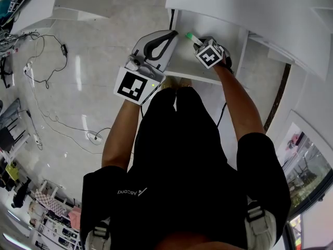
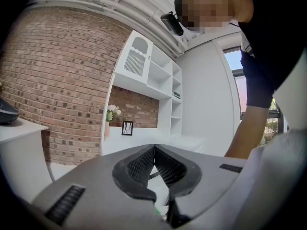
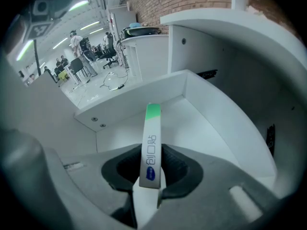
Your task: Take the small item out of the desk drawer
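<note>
A white desk (image 1: 250,4) fills the head view from 12 to 3 o'clock, and its drawer (image 1: 190,69) stands open toward the person at 12 o'clock. The left gripper (image 1: 173,34) hangs at the drawer's 9 o'clock edge, its jaws pressed together on nothing. At its 3 o'clock, over the drawer's inside, the right gripper (image 1: 197,45) pinches a slim white box (image 3: 150,143), whose green end juts past the jaw tips toward 10 o'clock.

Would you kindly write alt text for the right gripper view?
The right gripper grips a slim white box with a green end between its jaws, above the open white drawer.
</note>
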